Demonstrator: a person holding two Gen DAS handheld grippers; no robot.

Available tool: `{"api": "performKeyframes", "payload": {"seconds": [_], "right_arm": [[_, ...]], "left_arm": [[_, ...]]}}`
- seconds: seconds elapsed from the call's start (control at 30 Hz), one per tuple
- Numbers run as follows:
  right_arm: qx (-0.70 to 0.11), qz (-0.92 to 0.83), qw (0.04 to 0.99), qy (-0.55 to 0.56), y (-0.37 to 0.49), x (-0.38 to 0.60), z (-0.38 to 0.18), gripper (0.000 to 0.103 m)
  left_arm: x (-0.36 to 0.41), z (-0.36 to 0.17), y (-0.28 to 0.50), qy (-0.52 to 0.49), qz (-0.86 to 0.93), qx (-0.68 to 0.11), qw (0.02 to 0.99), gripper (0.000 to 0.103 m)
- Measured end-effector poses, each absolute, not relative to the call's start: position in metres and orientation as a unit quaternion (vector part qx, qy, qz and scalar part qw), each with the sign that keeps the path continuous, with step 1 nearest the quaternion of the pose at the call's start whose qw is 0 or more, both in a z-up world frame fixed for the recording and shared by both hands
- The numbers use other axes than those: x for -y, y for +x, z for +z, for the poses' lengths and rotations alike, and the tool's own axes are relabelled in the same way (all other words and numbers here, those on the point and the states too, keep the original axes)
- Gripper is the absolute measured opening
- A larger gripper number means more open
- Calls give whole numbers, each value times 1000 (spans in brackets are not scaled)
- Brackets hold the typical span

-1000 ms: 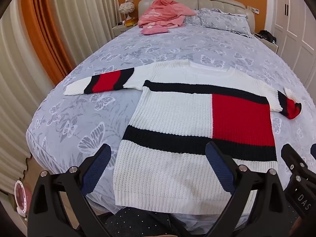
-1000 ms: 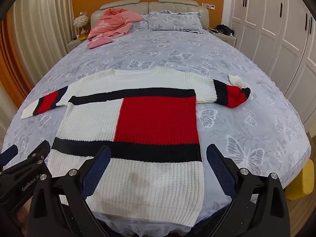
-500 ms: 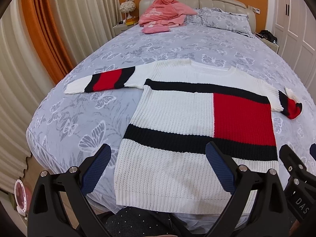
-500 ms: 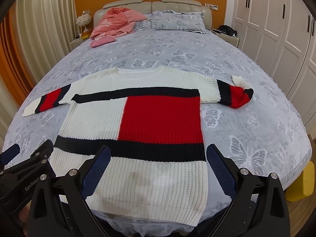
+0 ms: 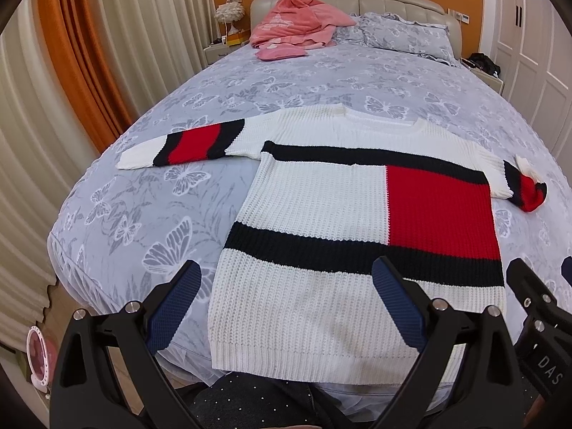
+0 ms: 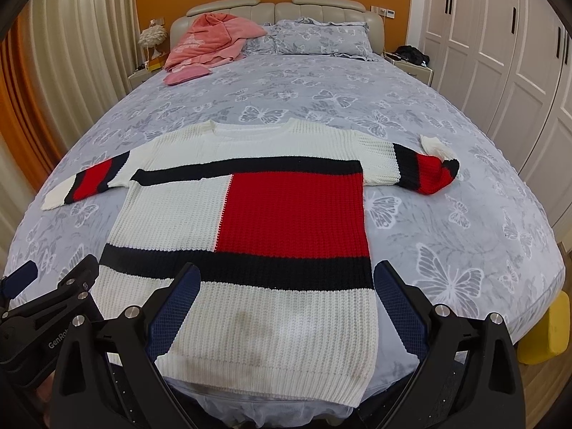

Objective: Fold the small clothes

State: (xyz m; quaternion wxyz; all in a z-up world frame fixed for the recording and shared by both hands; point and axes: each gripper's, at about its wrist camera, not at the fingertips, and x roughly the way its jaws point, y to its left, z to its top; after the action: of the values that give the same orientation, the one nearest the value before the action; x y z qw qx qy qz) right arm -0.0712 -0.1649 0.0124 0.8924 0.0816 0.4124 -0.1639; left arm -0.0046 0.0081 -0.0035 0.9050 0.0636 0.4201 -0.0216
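A white knit sweater (image 5: 321,214) with a red block and navy stripes lies flat, front up, on the bed; it also shows in the right wrist view (image 6: 250,221). Its left sleeve (image 5: 186,144) is stretched out straight. Its right sleeve (image 6: 425,169) is bunched, with the cuff folded back. My left gripper (image 5: 286,286) is open and empty above the hem's left part. My right gripper (image 6: 286,289) is open and empty above the hem's right part. Neither touches the sweater.
The bed (image 6: 447,250) has a grey butterfly-print cover. Pink clothes (image 5: 296,25) and pillows (image 6: 321,37) lie at the headboard. Curtains (image 5: 53,107) hang left, white wardrobes (image 6: 500,53) stand right. A yellow object (image 6: 547,329) sits at the bed's near right corner.
Both grippers have drifted slightly; the sweater sits a little differently in each view. The sweater itself has not moved and both grippers stay open.
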Motion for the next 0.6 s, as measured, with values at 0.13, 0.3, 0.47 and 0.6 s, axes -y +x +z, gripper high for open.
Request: {"api": "performKeyframes", "payload": {"seconds": [0.13, 0.3, 0.47, 0.6], "right_arm": [[-412, -164, 892, 82, -71, 165, 12, 96], [-411, -165, 893, 82, -72, 165, 12, 96], [-412, -165, 893, 82, -72, 164, 12, 96], [-412, -165, 892, 82, -72, 165, 12, 96]], "left_arm": [[-8, -4, -6, 64, -22, -421, 905, 94], [-8, -5, -7, 64, -24, -421, 905, 94], [-9, -5, -8, 65, -26, -420, 905, 94], [-10, -5, -9, 66, -27, -420, 904, 94]]}}
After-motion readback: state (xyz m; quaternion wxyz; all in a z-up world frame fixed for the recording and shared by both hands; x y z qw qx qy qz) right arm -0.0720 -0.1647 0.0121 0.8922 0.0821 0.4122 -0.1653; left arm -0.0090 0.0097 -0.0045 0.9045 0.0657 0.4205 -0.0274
